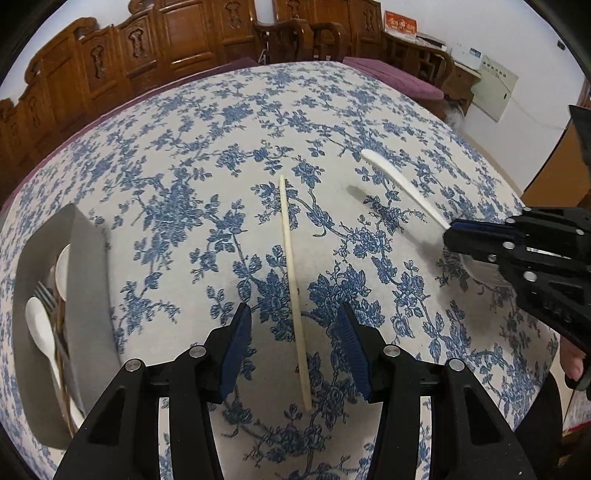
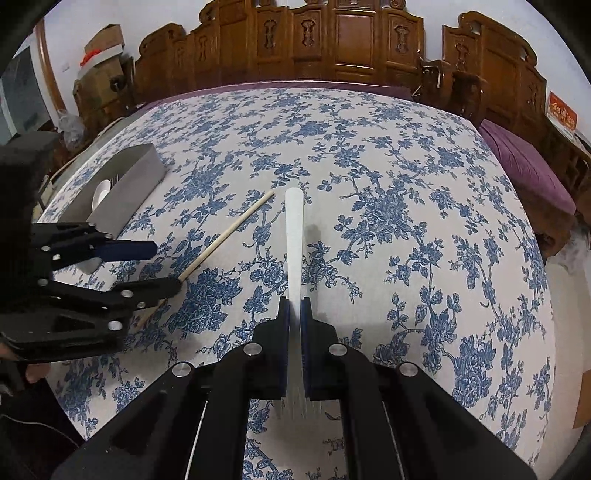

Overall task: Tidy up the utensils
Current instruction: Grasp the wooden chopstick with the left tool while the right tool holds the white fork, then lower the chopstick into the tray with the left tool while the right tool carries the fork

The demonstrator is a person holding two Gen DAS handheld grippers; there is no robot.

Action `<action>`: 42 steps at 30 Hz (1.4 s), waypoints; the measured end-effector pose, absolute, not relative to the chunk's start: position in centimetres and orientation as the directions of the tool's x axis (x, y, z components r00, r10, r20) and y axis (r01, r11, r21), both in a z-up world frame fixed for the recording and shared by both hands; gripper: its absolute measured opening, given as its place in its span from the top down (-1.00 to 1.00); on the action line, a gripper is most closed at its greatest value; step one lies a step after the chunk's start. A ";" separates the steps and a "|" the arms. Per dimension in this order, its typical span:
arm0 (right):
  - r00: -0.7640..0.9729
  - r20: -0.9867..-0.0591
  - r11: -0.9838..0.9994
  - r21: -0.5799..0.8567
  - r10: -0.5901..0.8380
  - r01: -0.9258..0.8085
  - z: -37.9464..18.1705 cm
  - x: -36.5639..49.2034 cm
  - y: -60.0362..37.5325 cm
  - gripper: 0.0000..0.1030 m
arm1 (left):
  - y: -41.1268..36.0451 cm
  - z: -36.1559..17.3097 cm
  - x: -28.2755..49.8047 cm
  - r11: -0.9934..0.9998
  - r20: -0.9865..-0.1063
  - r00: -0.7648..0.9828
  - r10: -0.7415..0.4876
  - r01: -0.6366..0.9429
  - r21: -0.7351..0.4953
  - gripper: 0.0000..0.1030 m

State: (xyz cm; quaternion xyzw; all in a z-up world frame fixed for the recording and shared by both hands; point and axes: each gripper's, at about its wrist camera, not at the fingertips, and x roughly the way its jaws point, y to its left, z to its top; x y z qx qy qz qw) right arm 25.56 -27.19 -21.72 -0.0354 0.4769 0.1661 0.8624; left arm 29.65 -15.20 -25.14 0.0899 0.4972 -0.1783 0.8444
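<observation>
Red sign (image 1: 400, 25) by the wall (gold characters too blurred to read)

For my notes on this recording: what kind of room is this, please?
Probably a dining or living room in a home. A table under a blue floral tablecloth is flanked by carved wooden chairs, and a grey utensil tray on it holds spoons and a fork.

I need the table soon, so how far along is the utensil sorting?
Done: spoons and a metal fork already lie in the grey tray. In hand: the right gripper holds a white plastic fork, jaws shut on it. Left: one chopstick lies on the tablecloth, between the left gripper's open jaws.
</observation>
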 end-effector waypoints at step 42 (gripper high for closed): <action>0.505 -0.809 0.935 0.145 0.301 -0.325 -20.5 25.2 -27.3 0.86 | -15.9 -24.2 31.1 0.926 -0.863 0.465 -0.199 0.378 -0.010 0.91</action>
